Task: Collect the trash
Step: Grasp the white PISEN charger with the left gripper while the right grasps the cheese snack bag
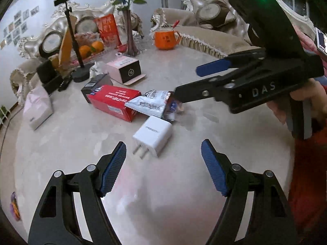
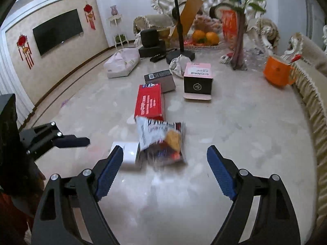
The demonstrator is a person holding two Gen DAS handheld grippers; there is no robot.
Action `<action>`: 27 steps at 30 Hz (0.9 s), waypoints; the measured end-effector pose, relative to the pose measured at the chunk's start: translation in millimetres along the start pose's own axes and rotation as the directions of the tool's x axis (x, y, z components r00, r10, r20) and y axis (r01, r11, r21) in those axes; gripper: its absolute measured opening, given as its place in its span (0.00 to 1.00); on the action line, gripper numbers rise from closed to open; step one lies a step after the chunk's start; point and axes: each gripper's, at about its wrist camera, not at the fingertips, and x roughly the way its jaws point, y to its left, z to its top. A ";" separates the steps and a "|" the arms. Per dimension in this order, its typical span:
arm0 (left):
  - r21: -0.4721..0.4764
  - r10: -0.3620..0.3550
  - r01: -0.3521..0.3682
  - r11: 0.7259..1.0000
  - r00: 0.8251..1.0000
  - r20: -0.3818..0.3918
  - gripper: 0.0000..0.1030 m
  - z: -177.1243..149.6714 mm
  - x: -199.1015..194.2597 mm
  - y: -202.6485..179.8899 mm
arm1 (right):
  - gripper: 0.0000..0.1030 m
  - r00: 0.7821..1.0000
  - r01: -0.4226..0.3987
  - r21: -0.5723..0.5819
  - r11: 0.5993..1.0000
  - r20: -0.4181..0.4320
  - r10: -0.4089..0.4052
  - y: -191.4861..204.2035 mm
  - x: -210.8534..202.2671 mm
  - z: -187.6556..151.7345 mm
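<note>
Both black blue-padded grippers, left gripper (image 1: 163, 159) and right gripper (image 2: 165, 163), angle downward, jaws apart and empty; the crumpled silver snack wrapper (image 2: 161, 138) lies mid-frame, just beyond the right fingertips.

Snack wrapper (image 2: 161, 140) laid on table (image 2: 245, 132), touching charger (image 2: 128, 155) at left; long box (image 2: 150, 102) just behind; mug (image 2: 277, 74) well apart, far right.
</note>
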 end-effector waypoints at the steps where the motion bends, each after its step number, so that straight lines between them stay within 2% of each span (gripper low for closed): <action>1: 0.008 -0.003 0.003 1.000 1.000 -0.003 0.72 3.1 6.3 3.1 | 0.78 1.000 -0.010 0.005 1.000 -0.010 0.010 -1.6 6.8 3.3; 8: 0.014 -0.059 0.059 0.998 0.998 -0.024 0.72 13.5 33.5 18.9 | 0.78 0.996 -0.024 -0.034 0.999 -0.086 0.021 -1.2 41.5 16.9; 12: 0.000 -0.072 0.072 0.997 0.997 -0.034 0.72 17.3 46.4 25.1 | 0.78 0.994 0.000 -0.047 0.999 -0.111 -0.005 -3.0 58.7 21.3; 17: -0.009 -0.124 0.124 0.992 0.988 -0.091 0.72 20.6 60.6 25.7 | 0.78 0.990 0.058 -0.105 0.993 -0.124 -0.071 -8.7 73.0 26.0; 20: 0.009 -0.146 0.149 0.989 0.981 -0.129 0.72 18.9 67.0 22.3 | 0.78 0.987 0.056 -0.110 0.992 -0.146 -0.072 -18.4 75.0 23.1; 23: 0.005 -0.156 0.158 0.987 0.978 -0.136 0.72 20.0 68.8 23.3 | 0.78 0.986 0.052 -0.087 0.995 -0.152 -0.065 -26.3 74.2 20.5; 27: -0.019 -0.158 0.157 0.987 0.978 -0.136 0.70 19.0 66.3 24.4 | 0.78 0.988 0.052 -0.119 0.992 -0.139 -0.068 -25.4 70.8 15.1</action>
